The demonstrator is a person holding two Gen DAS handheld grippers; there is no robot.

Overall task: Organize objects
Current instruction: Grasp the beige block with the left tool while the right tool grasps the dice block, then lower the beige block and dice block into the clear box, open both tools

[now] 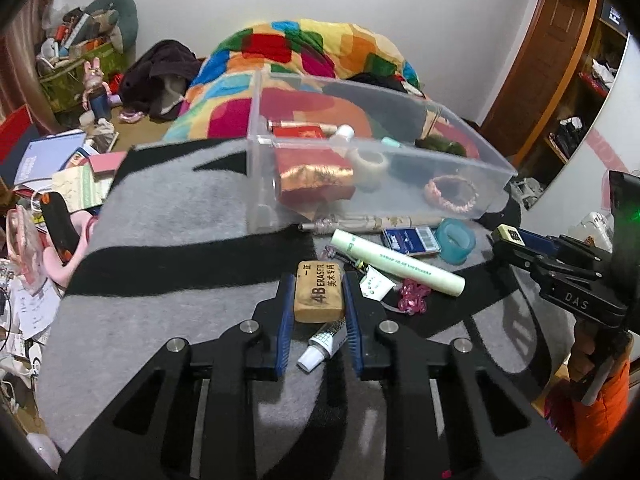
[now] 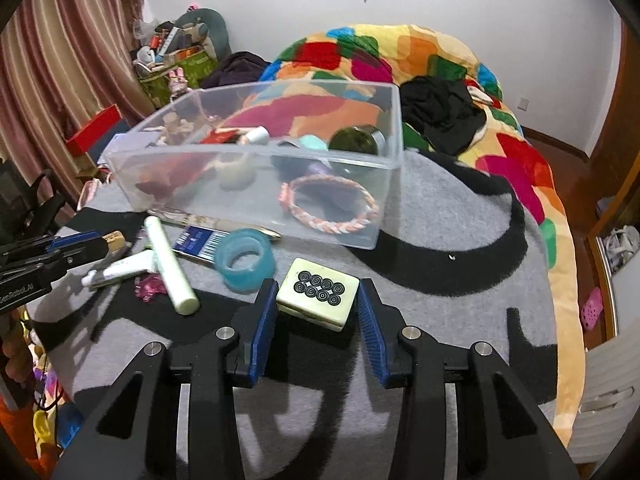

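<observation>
My left gripper [image 1: 318,280] is shut on a tan 4B eraser [image 1: 319,300], its blue pads against both long sides, just above the grey and black blanket [image 1: 160,280]. My right gripper [image 2: 318,284] is shut on a pale mahjong tile [image 2: 316,294] with black circles on its face. The left wrist view shows that tile [image 1: 507,234] lifted off the blanket at the right. A clear plastic bin [image 2: 256,196] stands behind both, holding a braided bracelet [image 2: 332,204], a red-gold pouch [image 1: 316,178] and other small items.
Loose on the blanket before the bin lie a pale green tube [image 1: 396,262], a blue card box [image 1: 410,240], a teal tape roll [image 2: 246,260], a small white tube [image 1: 324,344] and a pink charm [image 1: 412,300]. A colourful quilt [image 2: 520,168] lies behind; books and clutter [image 1: 60,168] crowd the left.
</observation>
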